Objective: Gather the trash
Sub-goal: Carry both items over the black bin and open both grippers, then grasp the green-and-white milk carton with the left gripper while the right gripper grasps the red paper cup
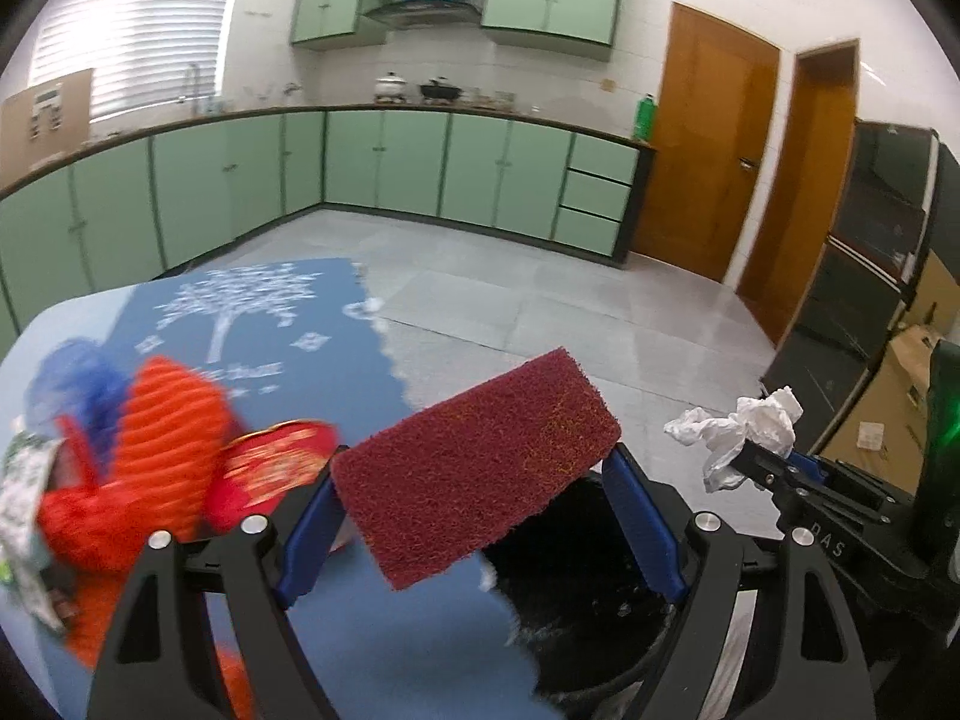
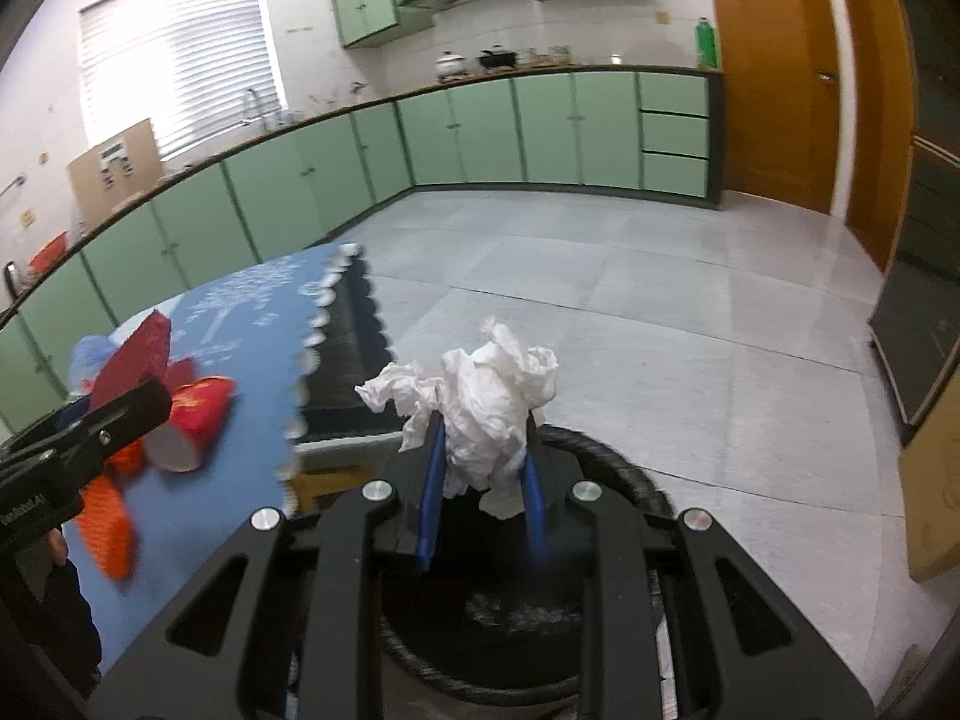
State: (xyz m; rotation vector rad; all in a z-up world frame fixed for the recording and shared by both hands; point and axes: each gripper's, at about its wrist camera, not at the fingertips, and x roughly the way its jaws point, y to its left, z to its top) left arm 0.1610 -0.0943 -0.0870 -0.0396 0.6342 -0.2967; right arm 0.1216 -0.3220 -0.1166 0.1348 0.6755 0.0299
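My left gripper (image 1: 471, 480) is shut on a dark red scouring pad (image 1: 480, 462), which spans the gap between its blue fingers and tilts up to the right. The pad hangs over the edge of the blue table and above a black trash bin (image 1: 582, 618). To its right, my right gripper (image 1: 759, 459) holds a crumpled white tissue (image 1: 744, 429). In the right wrist view, my right gripper (image 2: 486, 429) is shut on that tissue (image 2: 492, 396), directly above the round black bin (image 2: 624, 471). The left gripper (image 2: 123, 411) with the pad (image 2: 135, 360) shows at the left.
A table with a blue tablecloth (image 1: 252, 330) carries a red can (image 1: 282, 462), an orange ribbed item (image 1: 162, 438) and blue wrapping (image 1: 84, 384). Grey tile floor (image 2: 690, 312) lies beyond. Green cabinets (image 1: 390, 162), wooden doors (image 1: 702, 138) and cardboard boxes (image 1: 888, 414) line the room.
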